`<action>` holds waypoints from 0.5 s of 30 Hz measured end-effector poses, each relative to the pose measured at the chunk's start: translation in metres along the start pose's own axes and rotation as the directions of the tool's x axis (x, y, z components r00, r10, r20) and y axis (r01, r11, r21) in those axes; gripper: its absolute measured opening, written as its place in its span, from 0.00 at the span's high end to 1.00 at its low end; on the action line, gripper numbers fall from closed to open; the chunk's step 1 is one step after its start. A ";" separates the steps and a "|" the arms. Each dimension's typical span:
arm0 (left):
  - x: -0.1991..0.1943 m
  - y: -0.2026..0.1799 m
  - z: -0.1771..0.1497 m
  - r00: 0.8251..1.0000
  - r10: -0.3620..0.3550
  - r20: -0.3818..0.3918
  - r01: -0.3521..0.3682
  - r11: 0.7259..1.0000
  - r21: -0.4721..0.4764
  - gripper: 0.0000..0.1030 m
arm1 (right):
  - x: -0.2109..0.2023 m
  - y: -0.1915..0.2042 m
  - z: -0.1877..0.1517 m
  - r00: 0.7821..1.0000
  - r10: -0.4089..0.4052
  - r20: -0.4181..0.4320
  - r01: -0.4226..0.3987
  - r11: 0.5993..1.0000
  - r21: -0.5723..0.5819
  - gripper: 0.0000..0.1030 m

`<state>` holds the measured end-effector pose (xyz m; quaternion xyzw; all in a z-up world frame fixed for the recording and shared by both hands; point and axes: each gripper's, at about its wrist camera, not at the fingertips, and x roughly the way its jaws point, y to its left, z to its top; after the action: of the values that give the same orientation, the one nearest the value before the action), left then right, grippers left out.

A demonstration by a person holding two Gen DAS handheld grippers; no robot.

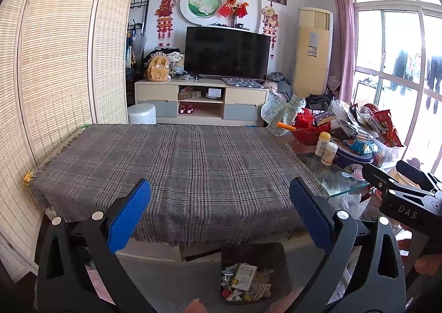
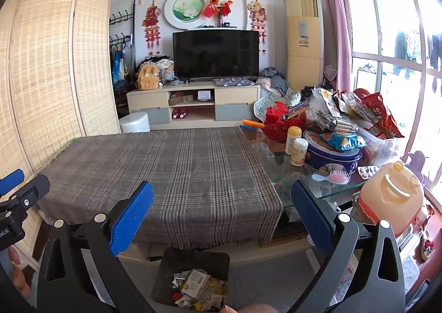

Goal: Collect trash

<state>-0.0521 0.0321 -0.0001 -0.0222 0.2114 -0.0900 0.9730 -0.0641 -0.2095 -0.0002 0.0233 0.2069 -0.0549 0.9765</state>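
Note:
A dark square trash bin (image 1: 279,263) stands on the floor below the table's near edge, holding crumpled paper and wrappers (image 1: 246,279). My left gripper (image 1: 221,213) hovers above it, open, with nothing between its blue pads (image 1: 129,216). In the right wrist view the same bin (image 2: 171,266) sits low in the middle with its trash (image 2: 199,288). My right gripper (image 2: 222,216) is open and empty above it. The plaid cloth (image 1: 193,169) over the table lies bare.
A glass table (image 2: 326,191) on the right carries snack bags, a blue tin (image 2: 331,155), two bottles and a pink hairbrush (image 2: 338,176). An orange jug (image 2: 392,197) stands beside it. A bamboo screen (image 1: 55,78) lines the left. The TV stand (image 1: 201,100) is behind.

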 end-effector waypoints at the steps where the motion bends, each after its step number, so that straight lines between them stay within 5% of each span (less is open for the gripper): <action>1: 0.001 0.000 0.000 1.000 -0.005 -0.004 0.005 1.000 -0.005 0.08 | 0.001 -0.001 -0.001 1.000 0.001 -0.002 -0.001 1.000 0.003 0.03; 15: 0.005 0.003 0.001 0.998 0.051 0.021 -0.051 0.999 -0.001 0.08 | 0.011 -0.004 -0.005 1.000 0.009 -0.026 -0.009 1.000 0.014 0.03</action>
<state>-0.0464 0.0336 -0.0013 -0.0181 0.2019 -0.0647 0.9771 -0.0562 -0.2145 -0.0093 0.0320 0.2191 -0.0516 0.9738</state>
